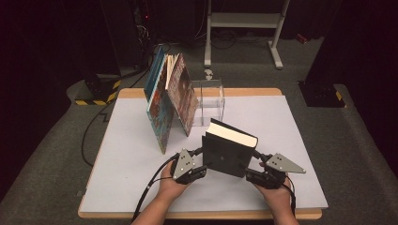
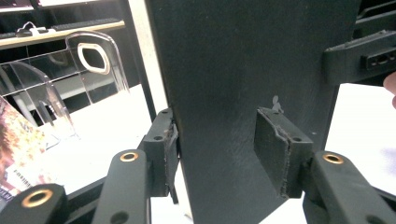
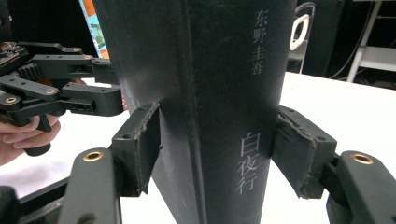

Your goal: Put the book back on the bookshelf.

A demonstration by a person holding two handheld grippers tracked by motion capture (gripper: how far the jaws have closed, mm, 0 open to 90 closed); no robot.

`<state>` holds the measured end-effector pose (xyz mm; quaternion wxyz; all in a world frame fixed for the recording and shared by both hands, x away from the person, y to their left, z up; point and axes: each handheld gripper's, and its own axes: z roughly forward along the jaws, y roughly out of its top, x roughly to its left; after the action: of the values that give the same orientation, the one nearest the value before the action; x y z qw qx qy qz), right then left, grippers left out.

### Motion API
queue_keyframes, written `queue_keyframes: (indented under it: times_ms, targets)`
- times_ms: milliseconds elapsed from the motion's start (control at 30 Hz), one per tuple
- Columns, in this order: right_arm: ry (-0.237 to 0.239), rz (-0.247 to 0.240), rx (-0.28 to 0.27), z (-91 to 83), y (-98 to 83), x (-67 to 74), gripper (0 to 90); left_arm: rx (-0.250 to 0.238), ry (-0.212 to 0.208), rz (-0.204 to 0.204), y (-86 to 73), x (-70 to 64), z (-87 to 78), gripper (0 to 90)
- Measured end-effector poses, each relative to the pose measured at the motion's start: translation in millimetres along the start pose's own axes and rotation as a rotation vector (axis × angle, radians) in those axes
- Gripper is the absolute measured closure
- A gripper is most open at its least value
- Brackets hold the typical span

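A thick black hardback book stands upright and slightly tilted near the table's front middle, its pale page edge facing up. My left gripper holds it from the left. In the left gripper view its pads press on both covers of the book, so my left gripper is shut on it. My right gripper comes in from the right. In the right gripper view, my right gripper straddles the book's spine, which carries pale lettering, with a pad lying against each side.
Two picture books lean together like a tent at the back left of the white table. A clear acrylic book holder stands just right of them, also seen in the left gripper view. A white stand is on the floor behind.
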<state>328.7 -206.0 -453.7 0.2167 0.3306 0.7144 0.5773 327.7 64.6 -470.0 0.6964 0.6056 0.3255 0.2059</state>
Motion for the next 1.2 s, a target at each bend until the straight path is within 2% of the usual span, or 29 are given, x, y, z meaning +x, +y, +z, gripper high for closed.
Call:
queue_keyframes:
  times_ms: [67,200,333,400,600,1000,1200]
  targets:
    - [0.003,-0.003,-0.001,1.2,-0.7,0.4,32.9,-0.004,-0.001,-0.013,0.4,1.7,-3.8,49.6]
    - [0.004,-0.020,-0.019,3.3,-3.3,0.6,29.5,0.002,0.027,-0.031,-0.6,8.5,-11.0,45.5]
    - [0.013,-0.013,-0.003,4.8,-3.3,0.5,28.5,0.017,0.066,-0.042,-2.8,17.8,-18.9,41.1]
    - [0.015,-0.010,0.004,5.4,-3.2,0.9,28.4,0.015,0.079,-0.064,-2.9,21.6,-22.2,41.0]
    - [0.032,0.008,0.027,7.1,-3.3,-0.6,26.1,0.040,0.137,-0.094,-5.7,36.4,-37.5,36.9]
    - [0.053,0.017,0.026,9.8,-0.8,2.0,22.3,0.094,0.271,-0.127,-10.0,73.1,-78.2,32.6]
    - [0.056,0.025,0.030,12.5,0.1,2.7,20.3,0.113,0.365,-0.116,-15.1,89.4,-92.7,29.1]
